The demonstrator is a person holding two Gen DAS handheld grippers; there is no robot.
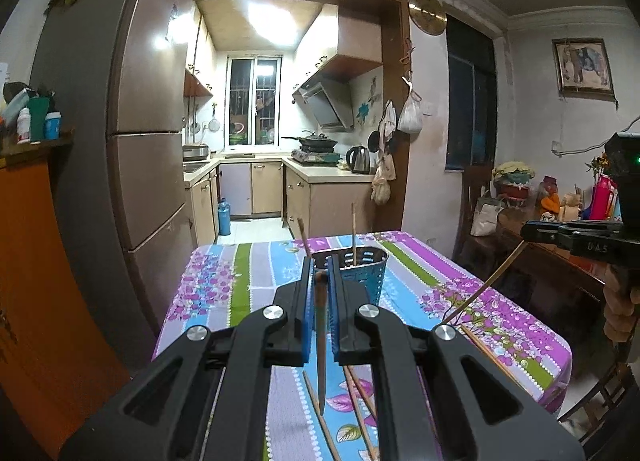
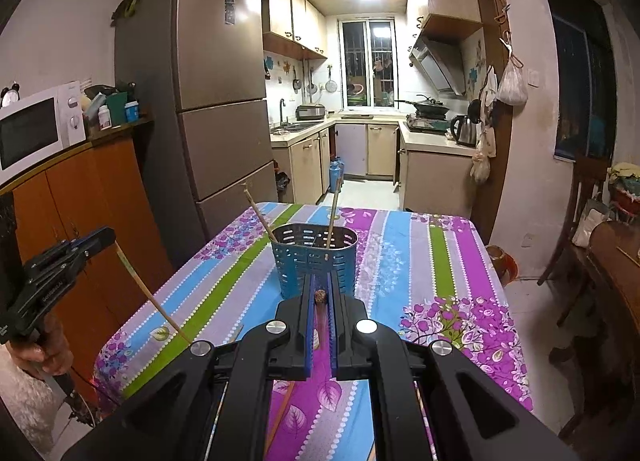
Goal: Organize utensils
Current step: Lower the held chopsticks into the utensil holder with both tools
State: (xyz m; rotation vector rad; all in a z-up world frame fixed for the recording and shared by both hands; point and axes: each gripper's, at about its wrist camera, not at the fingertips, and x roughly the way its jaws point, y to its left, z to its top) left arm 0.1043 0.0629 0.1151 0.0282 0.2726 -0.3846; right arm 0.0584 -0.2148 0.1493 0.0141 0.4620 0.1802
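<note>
Two chopsticks are up in the air, one in each gripper, and both are on the near side of the blue holder [image 2: 314, 261].

Start on the left. The left gripper [image 1: 320, 293] has its jaws pressed together on a chopstick [image 1: 320, 345]. It pinches it near the top end, and the thin tip hangs down toward the table [image 1: 216, 281], in front of the holder. In the right wrist view the same stick [image 2: 148, 293] slants down, off to the left of the holder.

In the middle stands the holder, with holes in its sides. Two chopsticks [image 2: 333, 213] already stand in it and lean out over its rim. More chopsticks [image 1: 360, 389] lie flat on the striped cloth, on the near side of the holder.

On the right, the right gripper [image 2: 320, 301] is also pinched shut on a chopstick [image 2: 320, 313], near its thick end. In the left wrist view that stick [image 1: 486, 285] slants down, to the right of the holder.

I think these sticks are very light, thin and stiff. They look smooth, so they may slip or swing in the jaws. Holding near the thick end seems good, because the thin tip can then go into the holder first. The holder looks light too, so a bump could tip it.
</note>
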